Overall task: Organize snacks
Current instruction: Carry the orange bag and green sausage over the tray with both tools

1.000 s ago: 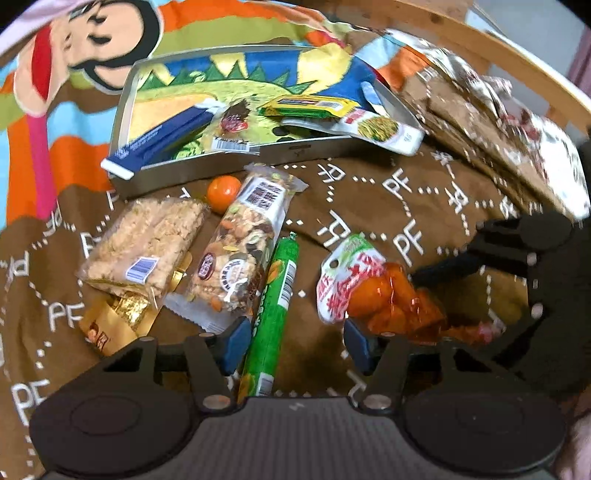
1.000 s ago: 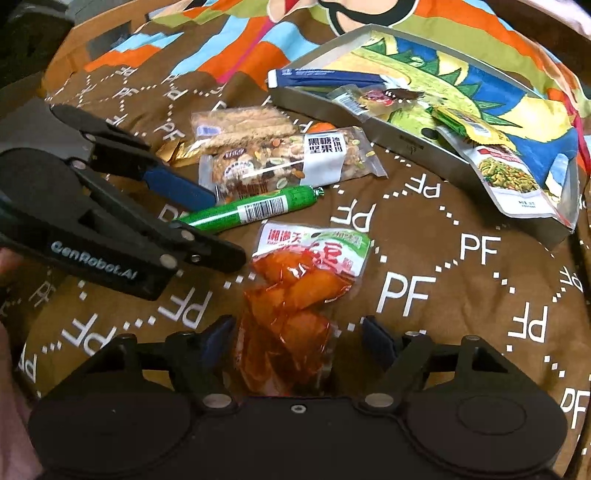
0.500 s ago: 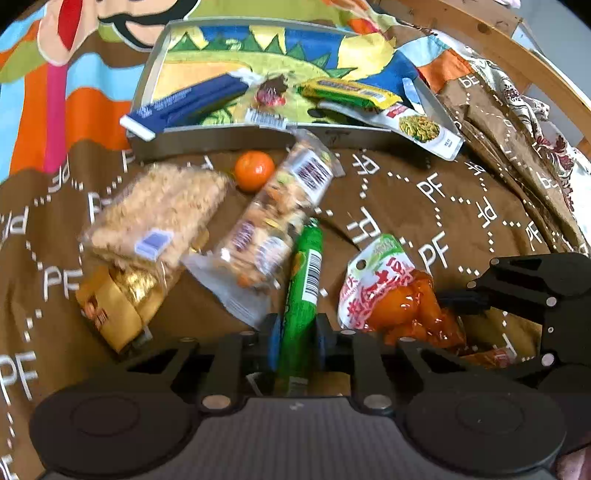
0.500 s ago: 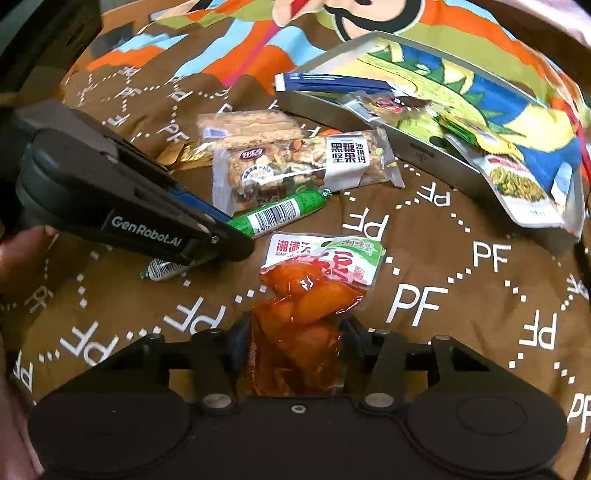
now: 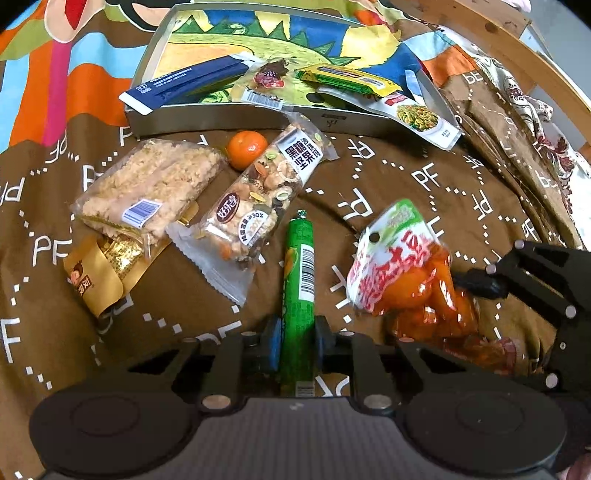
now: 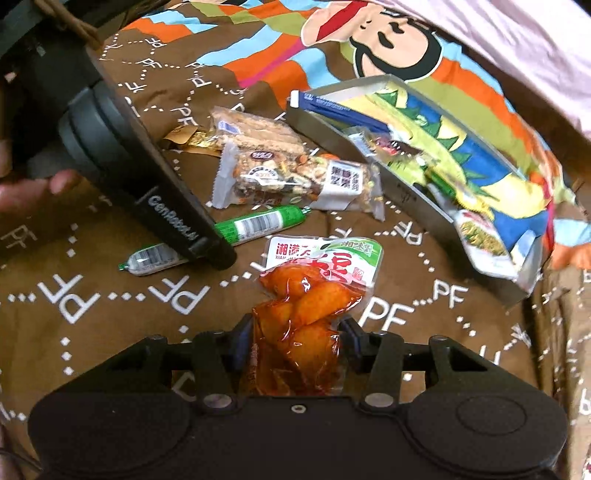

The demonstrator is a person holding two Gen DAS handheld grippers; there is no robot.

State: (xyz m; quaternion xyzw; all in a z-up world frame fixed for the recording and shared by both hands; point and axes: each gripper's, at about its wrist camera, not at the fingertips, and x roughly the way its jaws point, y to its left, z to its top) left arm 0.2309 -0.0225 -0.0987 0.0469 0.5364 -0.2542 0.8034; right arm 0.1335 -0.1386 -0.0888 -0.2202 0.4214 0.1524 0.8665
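Observation:
My left gripper [image 5: 295,341] is shut on a green sausage stick [image 5: 298,280], which also shows in the right wrist view [image 6: 255,226]. My right gripper [image 6: 295,338] is shut on an orange snack pouch [image 6: 314,295], seen raised off the cloth in the left wrist view [image 5: 406,273]. A metal tray [image 5: 221,120] at the back holds a blue packet [image 5: 188,83], a yellow bar [image 5: 347,77] and other packets. The tray also shows in the right wrist view [image 6: 406,192].
On the brown cloth lie a nut bar [image 5: 266,188], a rice cracker pack [image 5: 151,184], a gold packet [image 5: 99,273] and a small orange [image 5: 246,149]. A white-green packet [image 5: 417,118] hangs over the tray's right rim. A wooden rail [image 5: 491,33] runs at the back right.
Both grippers closed: the left on the green sausage stick, the right on the orange pouch. Both have since lifted a little, and the pouch is off the cloth.

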